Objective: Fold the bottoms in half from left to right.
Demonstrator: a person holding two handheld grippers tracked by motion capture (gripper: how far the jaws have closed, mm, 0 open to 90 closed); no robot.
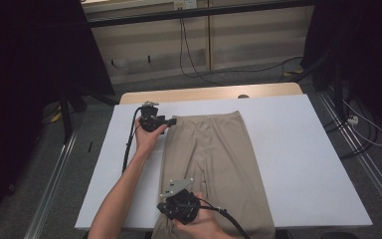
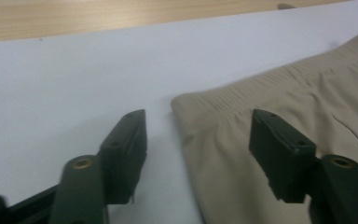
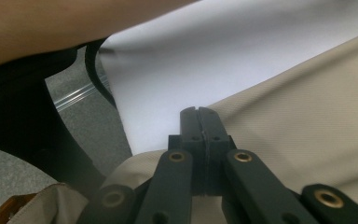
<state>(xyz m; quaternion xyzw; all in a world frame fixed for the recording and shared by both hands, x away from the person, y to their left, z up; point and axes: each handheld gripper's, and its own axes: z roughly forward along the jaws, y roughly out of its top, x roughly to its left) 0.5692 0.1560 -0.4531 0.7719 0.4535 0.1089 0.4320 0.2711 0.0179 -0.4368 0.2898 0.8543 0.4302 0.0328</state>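
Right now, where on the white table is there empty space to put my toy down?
The widest bare patch of the white table lies to the right of the tan trousers, out to the table's right edge. A narrower strip runs behind the waistband, by the wooden edge. The left side is crowded: left gripper at the waistband corner, right gripper low on the trousers.

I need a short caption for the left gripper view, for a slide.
Open left hand-held gripper straddling the waistband corner of beige trousers on a white table.

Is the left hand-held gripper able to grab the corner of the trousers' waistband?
Probably yes: the left hand-held gripper stands open astride the trousers' waistband corner, with nothing in between.
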